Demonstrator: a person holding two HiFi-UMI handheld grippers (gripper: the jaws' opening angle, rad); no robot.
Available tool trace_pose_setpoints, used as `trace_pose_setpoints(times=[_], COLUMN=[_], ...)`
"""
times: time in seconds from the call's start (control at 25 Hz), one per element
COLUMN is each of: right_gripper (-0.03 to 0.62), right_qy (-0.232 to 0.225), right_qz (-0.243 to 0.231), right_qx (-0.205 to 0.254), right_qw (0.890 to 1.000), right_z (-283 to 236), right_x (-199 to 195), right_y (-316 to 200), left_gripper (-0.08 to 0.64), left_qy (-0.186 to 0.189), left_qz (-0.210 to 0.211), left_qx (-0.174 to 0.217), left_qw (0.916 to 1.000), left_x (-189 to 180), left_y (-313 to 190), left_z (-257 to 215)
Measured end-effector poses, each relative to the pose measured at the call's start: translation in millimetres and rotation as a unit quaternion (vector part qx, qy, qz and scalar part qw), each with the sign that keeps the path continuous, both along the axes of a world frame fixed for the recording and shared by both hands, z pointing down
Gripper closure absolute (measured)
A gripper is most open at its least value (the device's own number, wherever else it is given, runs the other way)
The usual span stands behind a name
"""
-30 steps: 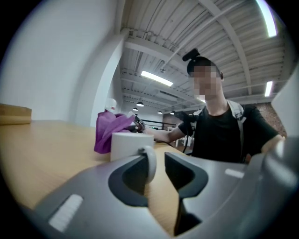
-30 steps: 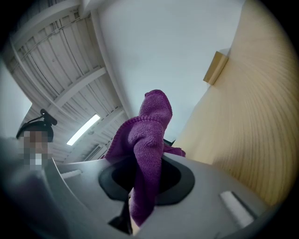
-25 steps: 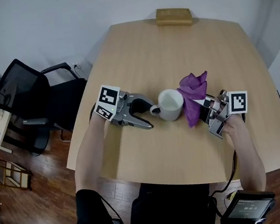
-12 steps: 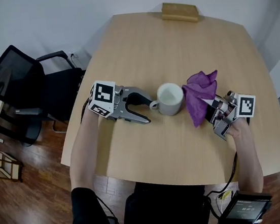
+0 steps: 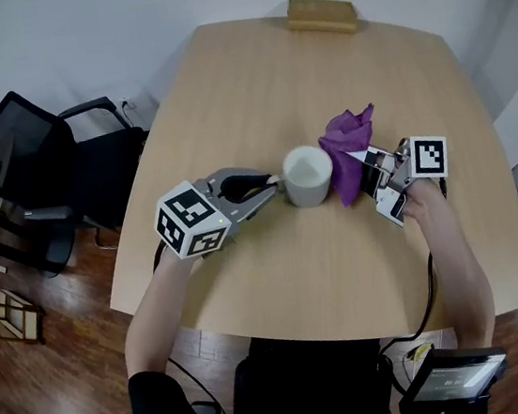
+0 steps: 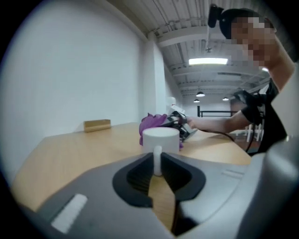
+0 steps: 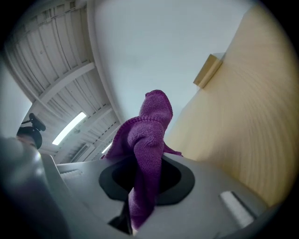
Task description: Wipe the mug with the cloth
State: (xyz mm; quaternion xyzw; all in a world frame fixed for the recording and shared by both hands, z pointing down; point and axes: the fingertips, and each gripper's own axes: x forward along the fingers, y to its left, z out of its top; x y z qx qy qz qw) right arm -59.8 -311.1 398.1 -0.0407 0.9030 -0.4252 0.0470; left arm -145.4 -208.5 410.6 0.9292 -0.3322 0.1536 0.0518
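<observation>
One white mug (image 5: pixel 308 175) was seen upright near the middle of the desk (image 5: pixel 343 266), mouth up. Its handle was turned toward the left gripper (image 5: pixel 272 184), whose jaws had just been closing and were clamped on that handle. One purple cloth (image 5: pixel 345 143) was gripped in the jaws of the right gripper (image 5: pixel 364 167), just beside the mug. One wooden block (image 5: pixel 321 15) lay at the desk's far edge, and one chair (image 5: pixel 37 174) stood alongside.
</observation>
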Motion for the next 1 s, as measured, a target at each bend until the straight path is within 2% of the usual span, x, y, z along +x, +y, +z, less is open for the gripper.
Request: trace_pose_setpoints(times=[0.16, 0.36, 0.4, 0.48, 0.52, 0.6, 0.68, 0.72, 0.84, 1.0], right_gripper=[0.531, 0.531, 0.531, 0.531, 0.531, 0.531, 0.531, 0.531, 0.531, 0.531], right_qy=[0.000, -0.012, -0.008, -0.010, -0.028, -0.099, -0.160, -0.175, -0.182, -0.163], right_qz=[-0.038, -0.048, -0.038, 0.013, 0.045, 0.093, 0.113, 0.118, 0.132, 0.144], right_qx=[-0.008, -0.023, -0.026, -0.038, -0.055, -0.102, -0.125, -0.125, -0.116, -0.126], right_qw=[0.999, 0.999, 0.999, 0.999, 0.997, 0.985, 0.973, 0.970, 0.967, 0.968], right_z=[-1, -1, 1, 2, 0, -12, -27, -33, -38, -19], right_x=[-9, 6, 5, 11, 20, 40, 49, 48, 39, 37], right_y=[22, 47, 40, 23, 17, 19, 35, 42, 51, 48], left_gripper=[0.489, 0.483, 0.483, 0.483, 0.483, 0.483, 0.485, 0.485, 0.486, 0.486], left_qy=[-0.030, -0.034, -0.032, -0.026, -0.021, -0.009, 0.006, 0.012, 0.018, 0.028], left_qz=[-0.036, -0.027, -0.023, -0.014, -0.011, -0.008, -0.008, -0.008, -0.008, -0.012], left_qx=[0.006, 0.000, -0.004, -0.010, -0.011, -0.010, -0.009, -0.008, -0.006, -0.005], left_qw=[0.9989, 0.9991, 0.9992, 0.9995, 0.9996, 0.9999, 0.9999, 0.9999, 0.9998, 0.9995], left_x=[-1, 8, 5, 3, 5, 12, 19, 22, 26, 28], left_y=[-21, -48, -59, -74, -76, -74, -69, -67, -66, -66], left_z=[3, 3, 4, 5, 5, 3, 0, -2, -4, 0])
